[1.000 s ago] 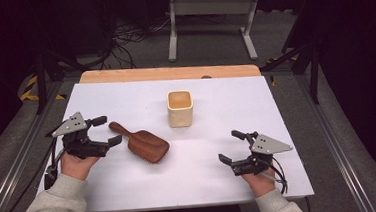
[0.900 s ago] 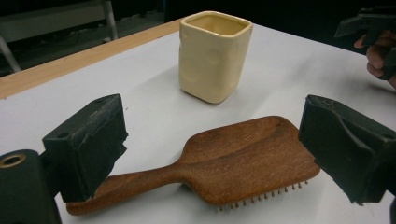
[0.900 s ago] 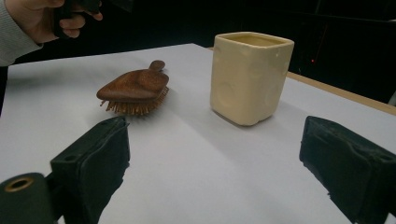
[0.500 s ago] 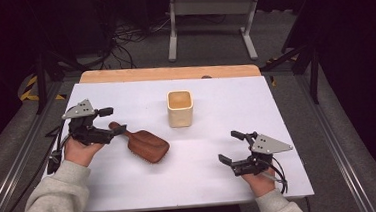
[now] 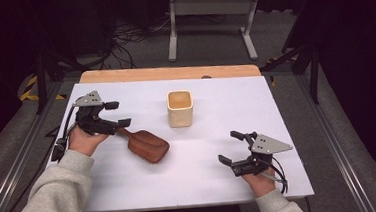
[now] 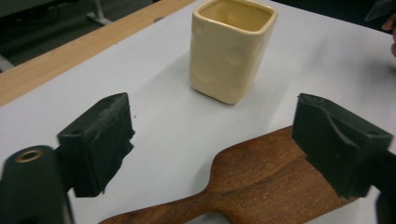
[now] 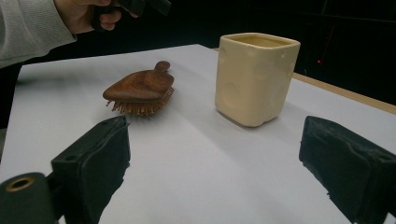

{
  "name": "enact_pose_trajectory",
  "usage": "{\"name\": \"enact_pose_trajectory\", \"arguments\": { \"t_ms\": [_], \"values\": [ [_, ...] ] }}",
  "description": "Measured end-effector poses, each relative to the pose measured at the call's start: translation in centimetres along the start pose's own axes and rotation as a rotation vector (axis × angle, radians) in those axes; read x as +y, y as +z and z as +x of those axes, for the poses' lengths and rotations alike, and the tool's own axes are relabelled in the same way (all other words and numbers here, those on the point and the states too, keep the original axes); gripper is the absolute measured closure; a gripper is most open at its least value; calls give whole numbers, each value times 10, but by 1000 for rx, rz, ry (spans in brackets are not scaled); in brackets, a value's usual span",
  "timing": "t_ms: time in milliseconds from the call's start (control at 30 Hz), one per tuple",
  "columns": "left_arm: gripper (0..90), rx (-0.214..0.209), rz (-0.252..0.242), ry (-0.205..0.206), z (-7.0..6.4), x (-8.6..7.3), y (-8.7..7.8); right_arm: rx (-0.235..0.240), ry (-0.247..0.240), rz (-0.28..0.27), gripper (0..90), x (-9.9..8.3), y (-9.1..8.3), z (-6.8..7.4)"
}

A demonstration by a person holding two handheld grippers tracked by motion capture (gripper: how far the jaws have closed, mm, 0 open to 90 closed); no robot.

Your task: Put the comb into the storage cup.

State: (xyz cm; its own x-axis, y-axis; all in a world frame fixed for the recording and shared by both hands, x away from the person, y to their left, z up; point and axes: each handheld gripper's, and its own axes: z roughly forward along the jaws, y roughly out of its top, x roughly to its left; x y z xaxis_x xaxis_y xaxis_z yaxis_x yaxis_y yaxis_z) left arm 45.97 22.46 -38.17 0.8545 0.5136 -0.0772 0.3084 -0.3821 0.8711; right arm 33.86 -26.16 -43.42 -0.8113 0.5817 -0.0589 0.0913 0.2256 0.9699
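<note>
A brown wooden hairbrush [image 5: 144, 144] [image 6: 261, 182] [image 7: 140, 88] lies bristles down on the white table, handle toward the left. My left gripper [image 5: 117, 114] [image 6: 224, 140] is open and hovers just above the brush handle, one jaw on each side. A cream square cup [image 5: 180, 107] [image 6: 229, 46] [image 7: 254, 77] stands upright near the table's middle. My right gripper [image 5: 232, 147] [image 7: 219, 168] is open near the front right, nothing between its jaws, and it faces the cup and brush.
The white tabletop [image 5: 226, 108] has a wooden strip [image 5: 168, 73] along its far edge. A metal stand [image 5: 209, 14] and cables sit on the dark floor beyond. A rail [image 5: 14, 163] runs along the left side.
My left gripper has moved forward and to the right, from the table's left side to above the brush handle. The right gripper, the brush and the cup have stayed in place.
</note>
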Motion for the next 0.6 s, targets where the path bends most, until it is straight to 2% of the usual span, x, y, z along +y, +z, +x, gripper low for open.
{"name": "enact_pose_trajectory", "arguments": {
  "t_ms": [67, 167, 300, 467, 600],
  "values": [
    [192, -16, 23, 5, 0, 1, 3, 2, 1, -1, 94, 0, 0, 0],
    [293, -25, 64, 22, 1, 3, 6, 3, 0, 1, 94, 0, 0, 0],
    [501, -43, 176, 30, 4, 6, 12, 10, -2, 2, 95, 0, 0, 1],
    [759, 5, 302, 55, 6, 6, 23, 13, -3, 0, 96, 0, 0, 1],
    [898, 36, 363, 73, 7, 7, 32, 15, -3, 0, 96, 0, 0, 1]
  ]
}}
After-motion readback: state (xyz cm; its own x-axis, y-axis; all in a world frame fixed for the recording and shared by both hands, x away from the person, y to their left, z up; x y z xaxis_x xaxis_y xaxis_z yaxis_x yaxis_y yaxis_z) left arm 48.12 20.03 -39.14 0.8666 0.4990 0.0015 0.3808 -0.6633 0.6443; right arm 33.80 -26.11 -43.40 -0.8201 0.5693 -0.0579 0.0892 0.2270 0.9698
